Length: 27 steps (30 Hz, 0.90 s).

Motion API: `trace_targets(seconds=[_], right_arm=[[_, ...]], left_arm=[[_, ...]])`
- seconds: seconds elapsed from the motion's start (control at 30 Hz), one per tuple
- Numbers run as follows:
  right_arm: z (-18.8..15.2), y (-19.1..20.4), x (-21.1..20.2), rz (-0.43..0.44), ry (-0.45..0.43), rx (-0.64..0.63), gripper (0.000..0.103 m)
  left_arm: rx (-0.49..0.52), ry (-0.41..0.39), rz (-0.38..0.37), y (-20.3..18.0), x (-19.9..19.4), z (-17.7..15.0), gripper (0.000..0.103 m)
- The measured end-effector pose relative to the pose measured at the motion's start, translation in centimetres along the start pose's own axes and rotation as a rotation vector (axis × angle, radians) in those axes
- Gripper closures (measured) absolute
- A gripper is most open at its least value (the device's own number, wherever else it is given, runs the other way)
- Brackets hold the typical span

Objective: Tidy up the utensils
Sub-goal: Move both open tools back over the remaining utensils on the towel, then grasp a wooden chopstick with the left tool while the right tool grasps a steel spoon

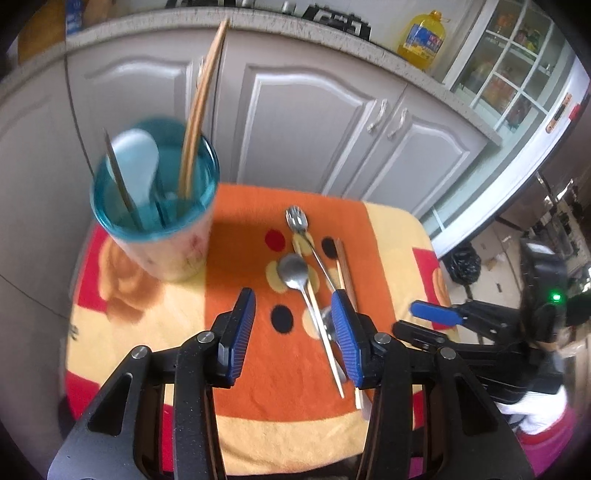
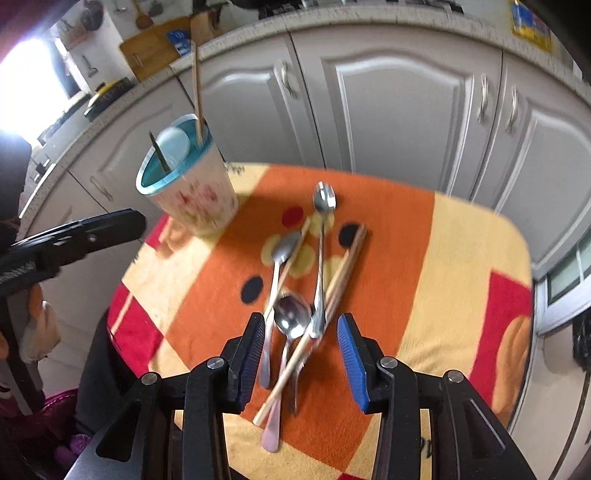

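A cup with a teal rim [image 1: 159,218] [image 2: 190,184] stands at the table's far left and holds wooden chopsticks [image 1: 201,110], a white spoon [image 1: 135,166] and a dark utensil. Loose utensils lie on the orange cloth: a metal spoon [image 1: 295,273] [image 2: 284,249], a spork [image 1: 297,219] [image 2: 324,199], another spoon [image 2: 291,314] and wooden chopsticks [image 1: 343,266] [image 2: 343,262]. My left gripper [image 1: 293,332] is open and empty above the cloth, left of the pile. My right gripper [image 2: 301,354] is open, hovering over the pile's near end.
The table is covered by an orange, yellow and red cloth [image 1: 251,369] [image 2: 461,258]. Grey kitchen cabinets [image 1: 314,122] stand behind it. A yellow oil bottle [image 1: 423,35] sits on the counter. The right gripper shows in the left wrist view [image 1: 439,314].
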State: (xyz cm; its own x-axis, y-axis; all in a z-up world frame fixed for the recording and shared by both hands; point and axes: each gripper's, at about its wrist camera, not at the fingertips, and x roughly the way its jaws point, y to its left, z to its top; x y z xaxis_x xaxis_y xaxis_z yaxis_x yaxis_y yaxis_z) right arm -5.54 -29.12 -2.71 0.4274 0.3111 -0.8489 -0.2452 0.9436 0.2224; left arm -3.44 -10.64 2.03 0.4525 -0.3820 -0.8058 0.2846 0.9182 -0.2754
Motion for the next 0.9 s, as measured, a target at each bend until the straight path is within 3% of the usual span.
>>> trace_targets(seconds=[0.3, 0.63, 0.9], right_arm=[[-0.7, -0.6, 2.0, 0.041, 0.04, 0.037, 0.064], [-0.5, -2.3, 2.7, 0.029, 0.055, 0.076, 0.064], [-0.4, -3.1, 2.7, 0.033, 0.054, 0.098, 0.064]], left_arm=[[-0.008, 0.123, -0.062, -0.5, 4.3, -1.9, 0.061], [-0.01, 0.235, -0.103, -1.4, 8.9, -3.0, 0.061], [0.016, 0.287, -0.108, -2.7, 10.7, -4.1, 0.061]])
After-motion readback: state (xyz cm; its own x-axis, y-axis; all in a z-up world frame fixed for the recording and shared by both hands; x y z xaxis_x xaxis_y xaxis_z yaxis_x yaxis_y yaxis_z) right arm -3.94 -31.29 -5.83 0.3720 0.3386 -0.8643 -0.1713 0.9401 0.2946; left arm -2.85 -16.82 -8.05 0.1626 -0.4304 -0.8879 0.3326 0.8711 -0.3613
